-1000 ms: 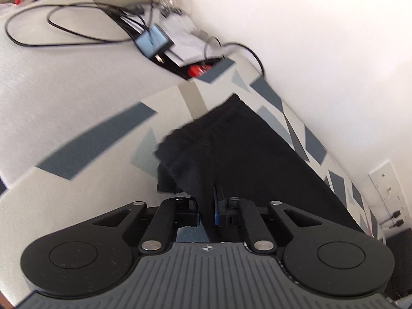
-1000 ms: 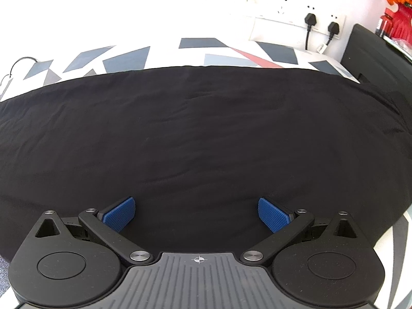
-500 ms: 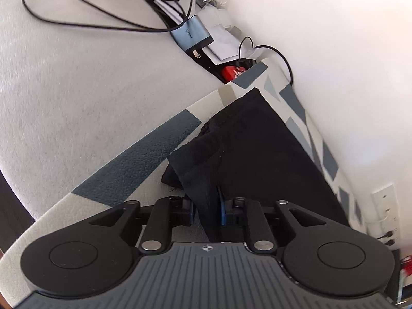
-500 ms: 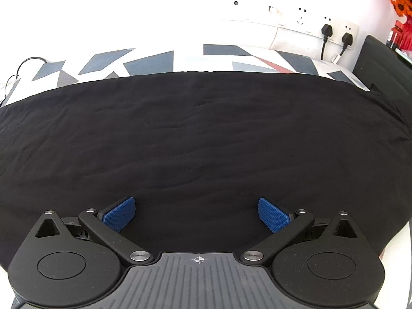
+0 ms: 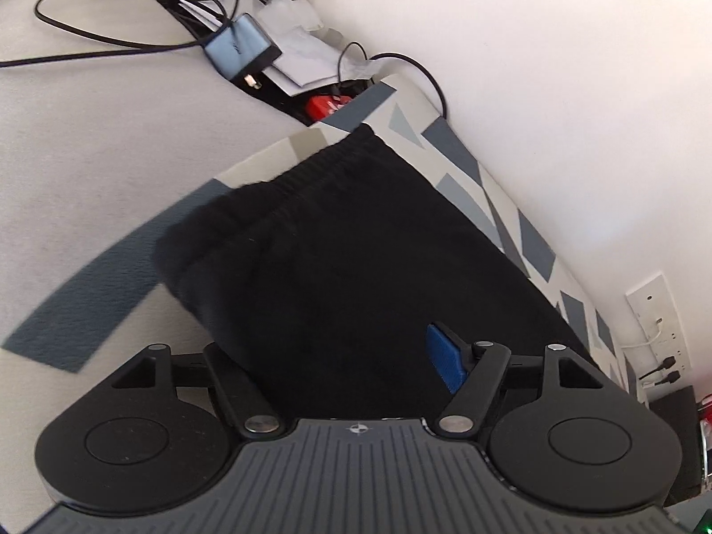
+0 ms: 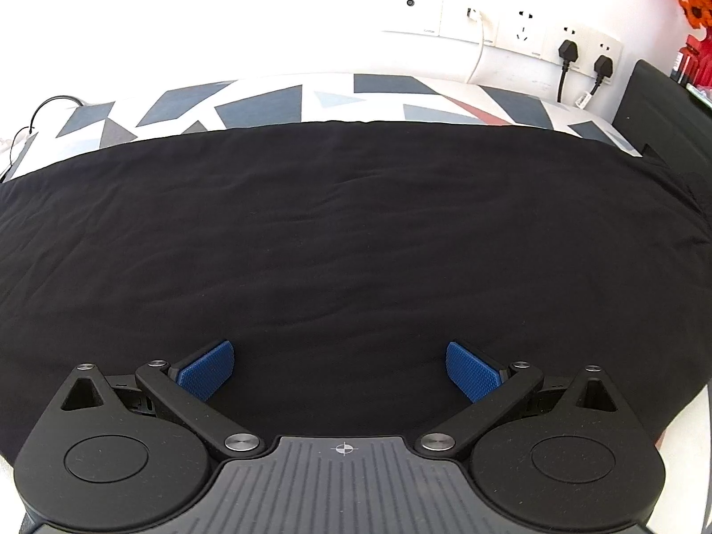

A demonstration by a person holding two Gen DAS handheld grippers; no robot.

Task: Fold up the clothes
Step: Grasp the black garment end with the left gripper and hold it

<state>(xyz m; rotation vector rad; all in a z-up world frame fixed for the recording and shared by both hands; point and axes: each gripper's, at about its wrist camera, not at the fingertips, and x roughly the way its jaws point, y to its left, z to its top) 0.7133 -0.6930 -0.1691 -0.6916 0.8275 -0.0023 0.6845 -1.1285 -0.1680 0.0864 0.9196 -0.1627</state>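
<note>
A black garment (image 5: 338, 240) with a ribbed waistband lies on a patterned cover, its waistband end toward the far left corner. My left gripper (image 5: 329, 351) is at its near edge and its jaws are opening. Black fabric sits between them and hides the left pad; the blue right pad (image 5: 445, 362) stands clear of the cloth. In the right wrist view the same garment (image 6: 347, 222) spreads flat and wide. My right gripper (image 6: 340, 369) hovers just over it, open, with nothing pinched between its blue pads.
A grey and white geometric cover (image 5: 471, 164) runs along a white wall. A grey cushion (image 5: 89, 142) carries black cables, a blue power adapter (image 5: 240, 46) and papers. Wall sockets with plugs (image 6: 583, 58) sit behind; a dark headboard (image 6: 658, 111) stands at the right.
My left gripper's jaws have parted from a tight pinch on the garment's edge, and the bunched fabric has dropped flatter. The right gripper has shifted slightly over the garment and stays open.
</note>
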